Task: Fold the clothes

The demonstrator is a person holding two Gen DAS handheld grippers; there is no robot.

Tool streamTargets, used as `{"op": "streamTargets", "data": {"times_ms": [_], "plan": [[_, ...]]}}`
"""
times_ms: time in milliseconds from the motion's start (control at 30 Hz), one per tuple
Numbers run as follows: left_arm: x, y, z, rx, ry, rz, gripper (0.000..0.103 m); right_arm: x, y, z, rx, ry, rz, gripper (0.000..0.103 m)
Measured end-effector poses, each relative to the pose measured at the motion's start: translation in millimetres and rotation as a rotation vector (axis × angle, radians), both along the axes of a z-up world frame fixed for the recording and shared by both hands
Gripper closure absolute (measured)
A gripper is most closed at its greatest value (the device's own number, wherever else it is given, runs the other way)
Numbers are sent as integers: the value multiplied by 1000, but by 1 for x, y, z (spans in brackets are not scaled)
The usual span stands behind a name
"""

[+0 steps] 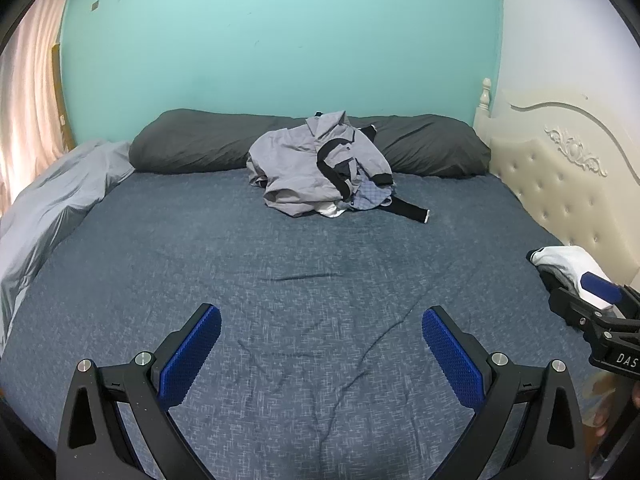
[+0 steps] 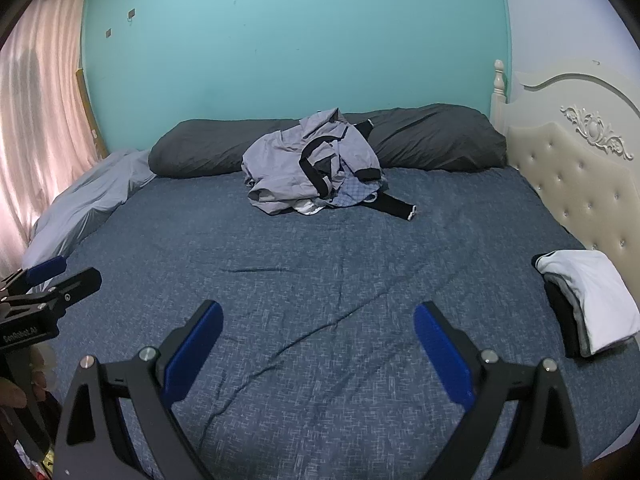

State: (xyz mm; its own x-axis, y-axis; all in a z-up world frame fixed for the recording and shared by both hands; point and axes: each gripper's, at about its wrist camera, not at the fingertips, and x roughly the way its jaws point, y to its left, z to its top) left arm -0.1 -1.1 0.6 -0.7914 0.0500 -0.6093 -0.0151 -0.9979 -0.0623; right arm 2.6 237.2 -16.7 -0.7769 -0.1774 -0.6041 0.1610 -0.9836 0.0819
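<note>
A: Left wrist view: the left gripper hangs over the blue bedspread with its jaws spread wide and nothing between them. Why so far from the work?

B: Likely a pause between garments. The right gripper is the same, jaws fully apart and empty, pointed up the bed.

A: And the clothes?

B: The heap of unfolded clothes sits well beyond both grippers, against the dark pillow at the far edge of the bedspread. A grey jacket with black trim lies on top; a black sleeve trails out beneath.

A: Anything finished?

B: A folded stack, white over dark, lies at the bedspread's right edge, just beside the cream headboard, probably parked there to keep the middle free for folding.
</note>
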Motion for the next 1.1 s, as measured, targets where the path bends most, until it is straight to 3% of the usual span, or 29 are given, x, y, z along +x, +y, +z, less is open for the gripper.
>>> {"op": "streamTargets", "data": {"times_ms": [1100], "plan": [[7,9,5,-8,14,-41,0,2,3,0,0,8,-2,6]]}}
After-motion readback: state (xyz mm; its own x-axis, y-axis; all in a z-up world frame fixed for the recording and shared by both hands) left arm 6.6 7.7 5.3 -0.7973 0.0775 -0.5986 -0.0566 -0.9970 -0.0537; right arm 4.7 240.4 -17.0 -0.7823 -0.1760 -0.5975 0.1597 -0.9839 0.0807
